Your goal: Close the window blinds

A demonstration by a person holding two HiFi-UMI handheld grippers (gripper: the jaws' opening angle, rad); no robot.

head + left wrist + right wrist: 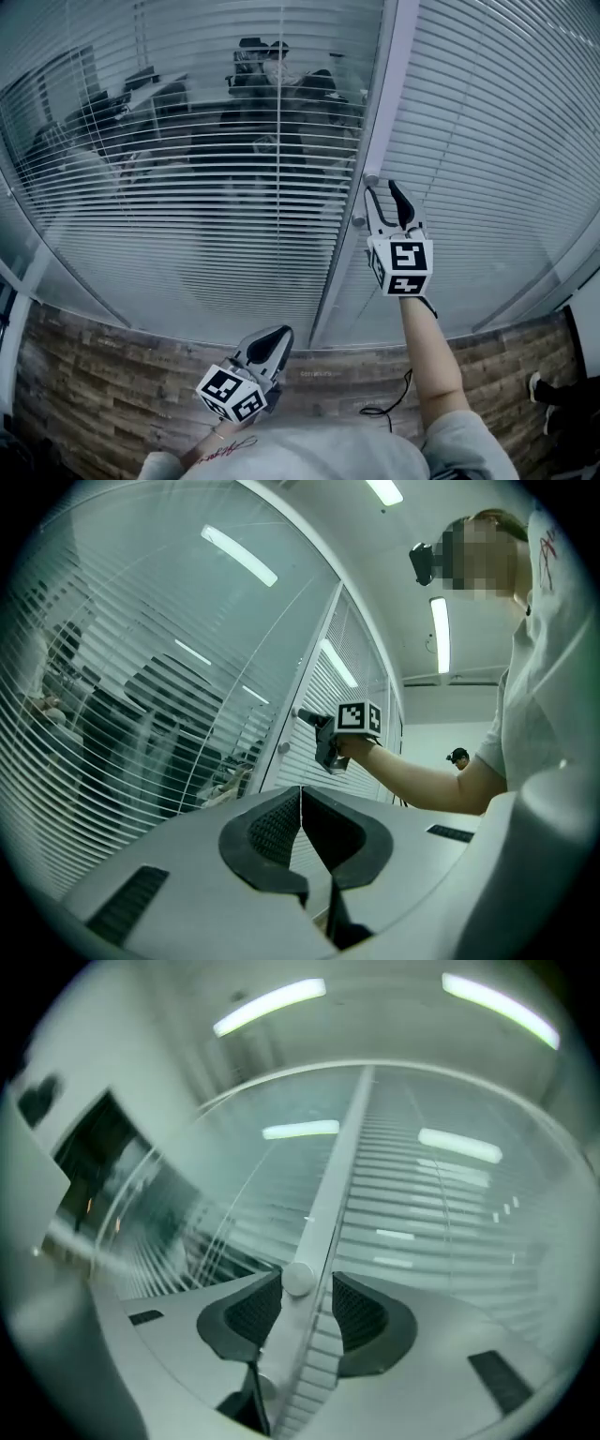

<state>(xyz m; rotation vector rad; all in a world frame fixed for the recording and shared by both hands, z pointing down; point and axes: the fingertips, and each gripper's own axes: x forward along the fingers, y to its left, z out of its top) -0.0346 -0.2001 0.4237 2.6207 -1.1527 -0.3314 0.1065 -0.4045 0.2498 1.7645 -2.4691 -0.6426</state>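
The round knob (298,1279) for the window blinds (187,187), set on the mullion (377,103) running 6 to 12 o'clock, is framed unclamped between the parted jaws of the right gripper (382,192), while the left gripper (279,335), closed and empty, is held well apart at 7 o'clock.

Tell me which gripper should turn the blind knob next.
Right. The right gripper is up at the frame with its jaws apart on either side of the knob, seemingly ready to close on it. The left gripper hangs low, jaws together, away from the frame.
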